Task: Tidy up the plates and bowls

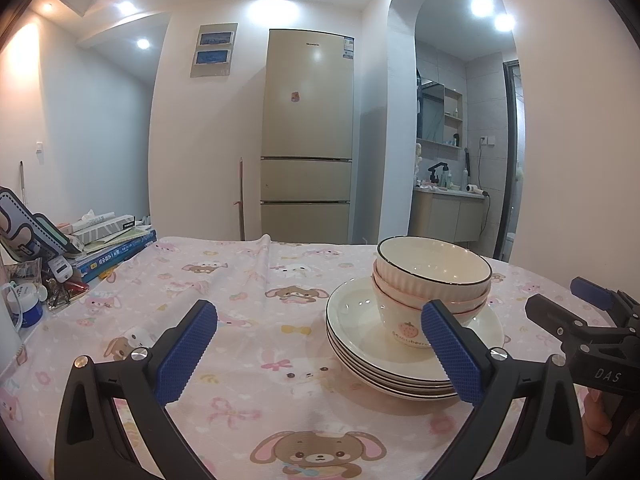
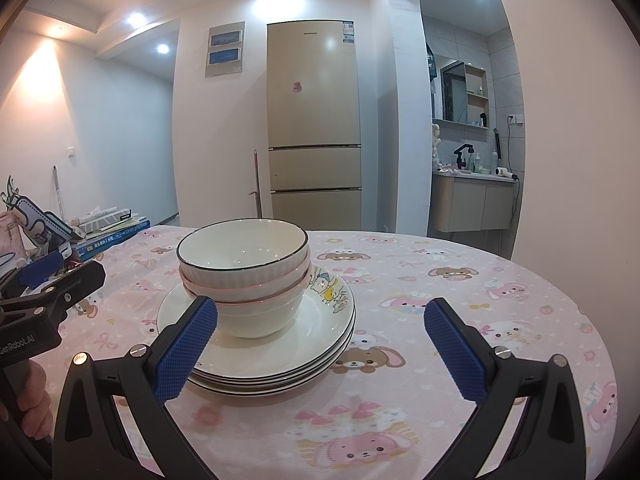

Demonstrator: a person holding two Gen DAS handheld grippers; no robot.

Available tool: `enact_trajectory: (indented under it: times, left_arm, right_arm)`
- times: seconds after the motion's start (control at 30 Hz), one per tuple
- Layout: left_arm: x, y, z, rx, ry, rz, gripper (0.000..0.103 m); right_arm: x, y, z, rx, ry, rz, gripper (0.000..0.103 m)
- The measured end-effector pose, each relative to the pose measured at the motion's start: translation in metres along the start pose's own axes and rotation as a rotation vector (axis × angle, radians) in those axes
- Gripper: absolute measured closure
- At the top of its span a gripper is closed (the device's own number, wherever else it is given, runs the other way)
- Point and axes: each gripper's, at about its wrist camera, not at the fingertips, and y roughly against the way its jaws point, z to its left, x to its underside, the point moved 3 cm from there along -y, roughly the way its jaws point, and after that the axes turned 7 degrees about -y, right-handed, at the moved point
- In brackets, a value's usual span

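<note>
"DAS" is printed in pale letters on the black body of the right tool [image 1: 592,312] at three o'clock in the left wrist view. "GenRobot.AI" stands on the black left tool [image 2: 60,276] at nine o'clock in the right wrist view. The lowest white ceramic bowl [image 1: 400,322] carries a strawberry and a word beginning "Strawberr".

Two low wrist views near the tabletop, facing the fridge [image 1: 307,136], perhaps side by side
</note>
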Motion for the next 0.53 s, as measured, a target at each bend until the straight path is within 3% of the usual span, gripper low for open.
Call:
enact_trajectory:
  times: [0.53]
  left_arm:
    - [0.0004, 0.0007, 0.0033, -0.004, 0.004, -0.004, 0.0]
  right_arm:
    - [0.0025, -0.0012, -0.0009, 0.001, 0.001, 0.0, 0.0]
